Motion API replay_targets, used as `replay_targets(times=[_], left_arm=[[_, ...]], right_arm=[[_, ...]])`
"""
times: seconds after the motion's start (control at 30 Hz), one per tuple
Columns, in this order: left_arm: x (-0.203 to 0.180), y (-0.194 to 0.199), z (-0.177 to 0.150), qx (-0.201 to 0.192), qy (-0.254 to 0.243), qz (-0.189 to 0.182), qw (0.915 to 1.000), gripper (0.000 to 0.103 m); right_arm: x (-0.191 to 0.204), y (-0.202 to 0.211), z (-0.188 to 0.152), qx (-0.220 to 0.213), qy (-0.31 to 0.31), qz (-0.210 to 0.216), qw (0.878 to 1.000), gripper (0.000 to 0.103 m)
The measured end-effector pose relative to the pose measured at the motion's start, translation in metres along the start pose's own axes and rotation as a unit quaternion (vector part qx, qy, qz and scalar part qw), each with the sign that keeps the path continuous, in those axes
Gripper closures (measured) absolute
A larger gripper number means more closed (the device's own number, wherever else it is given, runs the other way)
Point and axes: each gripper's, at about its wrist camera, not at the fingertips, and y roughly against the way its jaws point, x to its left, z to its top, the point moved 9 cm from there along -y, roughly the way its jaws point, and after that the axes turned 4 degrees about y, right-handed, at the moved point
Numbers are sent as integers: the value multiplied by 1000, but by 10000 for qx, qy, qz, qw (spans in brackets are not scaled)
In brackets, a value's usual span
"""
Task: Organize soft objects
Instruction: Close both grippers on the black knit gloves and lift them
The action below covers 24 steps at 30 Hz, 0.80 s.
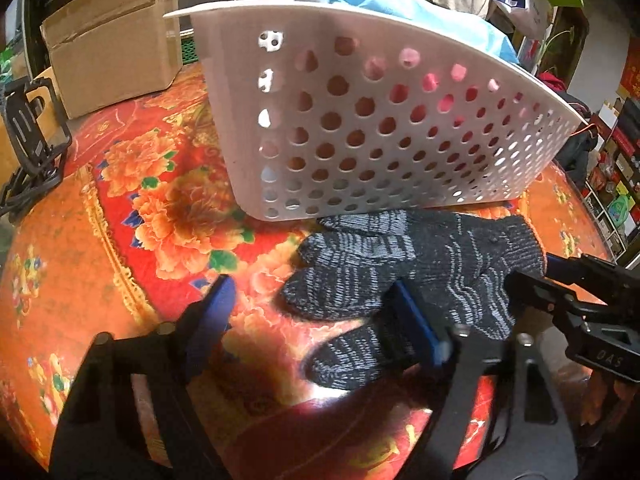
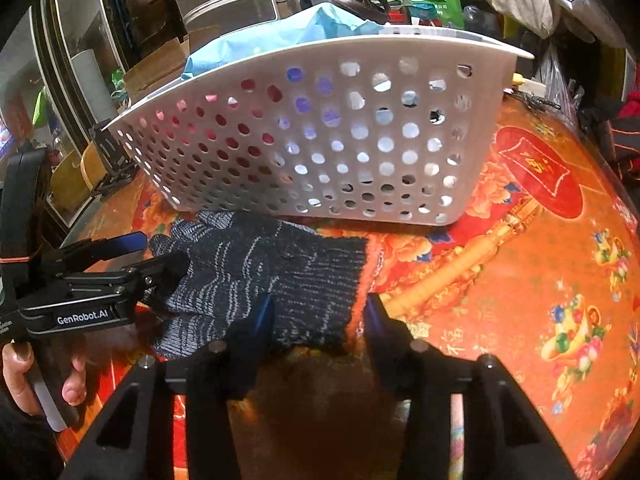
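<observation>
A dark grey knit glove (image 1: 404, 268) with an orange cuff lies flat on the red floral tablecloth in front of a white perforated basket (image 1: 384, 120). The basket holds a blue cloth (image 1: 404, 4) and something pink. My left gripper (image 1: 316, 312) is open, its jaws standing around the glove's finger ends. My right gripper (image 2: 316, 312) is open around the glove's (image 2: 280, 272) cuff end, one finger on each side. In the right wrist view the basket (image 2: 320, 140) stands just behind the glove, and the left gripper (image 2: 160, 252) comes in from the left.
A cardboard box (image 1: 112, 48) stands at the back left of the table. A black strap holder (image 1: 32, 136) sits at the left edge. Metal pots, bags and clutter stand behind the basket. The tablecloth (image 2: 540, 260) stretches to the right.
</observation>
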Motion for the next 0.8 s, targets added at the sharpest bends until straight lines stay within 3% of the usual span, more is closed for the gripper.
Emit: replay_targets(times=[0.4,0.57,0.8], left_arm=[[-18,6,-3,-45,-225,-340,9992,80],[-30,15,-7,-133,-359,-360,9986,86],[-46,36,-14,-398,-536,-375,9971,87]], right_arm=[[9,1,3,-71,144,-70,9998,74],[12,4,4,-157,119,14,9998,80],[12,16,5,-409,136,21,9991,82]])
